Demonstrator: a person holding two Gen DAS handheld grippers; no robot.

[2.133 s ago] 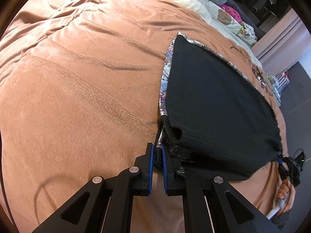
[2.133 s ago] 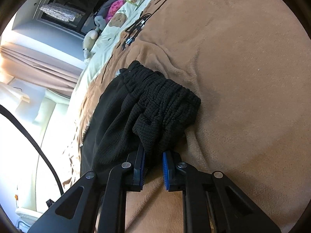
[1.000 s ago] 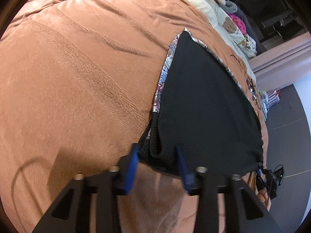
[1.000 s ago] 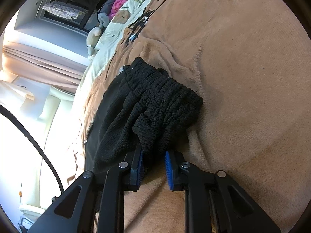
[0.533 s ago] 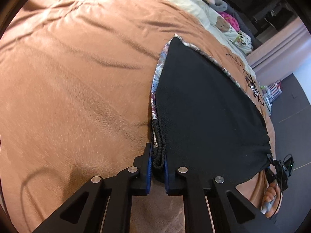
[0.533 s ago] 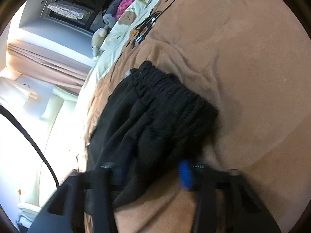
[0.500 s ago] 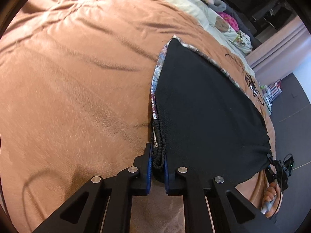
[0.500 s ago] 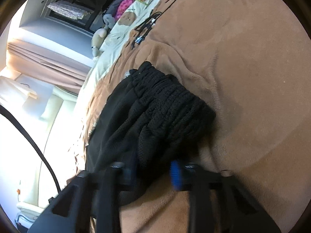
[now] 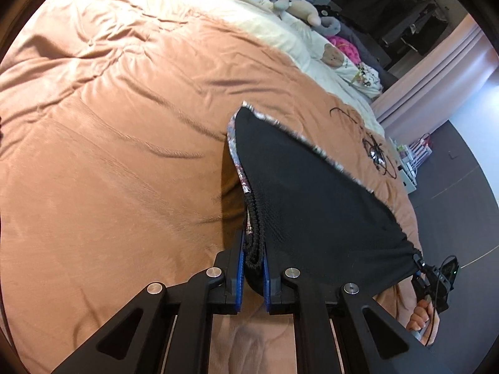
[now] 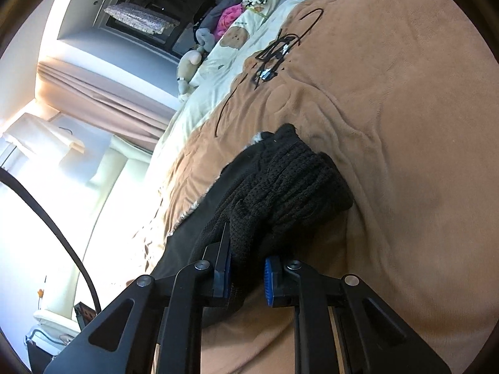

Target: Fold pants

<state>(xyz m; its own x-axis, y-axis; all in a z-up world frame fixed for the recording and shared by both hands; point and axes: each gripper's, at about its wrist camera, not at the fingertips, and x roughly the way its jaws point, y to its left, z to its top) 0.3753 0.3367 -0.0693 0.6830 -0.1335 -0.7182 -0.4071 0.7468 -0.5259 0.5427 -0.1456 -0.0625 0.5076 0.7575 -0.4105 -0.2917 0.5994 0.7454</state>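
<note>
Black mesh pants (image 9: 312, 205) with a patterned inner lining lie on the brown bedspread (image 9: 109, 155), stretched between both grippers. My left gripper (image 9: 252, 268) is shut on the gathered waistband corner, lifted slightly above the bed. In the right wrist view the bunched black waistband (image 10: 290, 180) sits between the blue pads of my right gripper (image 10: 248, 275), which is shut on it. The right gripper also shows in the left wrist view (image 9: 436, 280), holding the far corner.
A tangle of black cable (image 10: 274, 53) lies on the bedspread beyond the pants. Cream bedding with a bear print (image 9: 333, 56) and plush toys (image 9: 299, 6) sit at the head of the bed. The dark floor (image 9: 461, 187) lies off the bed's right edge.
My left gripper opened, re-closed on the waistband corner, and has now lifted it off the bed. My right gripper loosened briefly and has gripped the bunched waistband again, raised a little.
</note>
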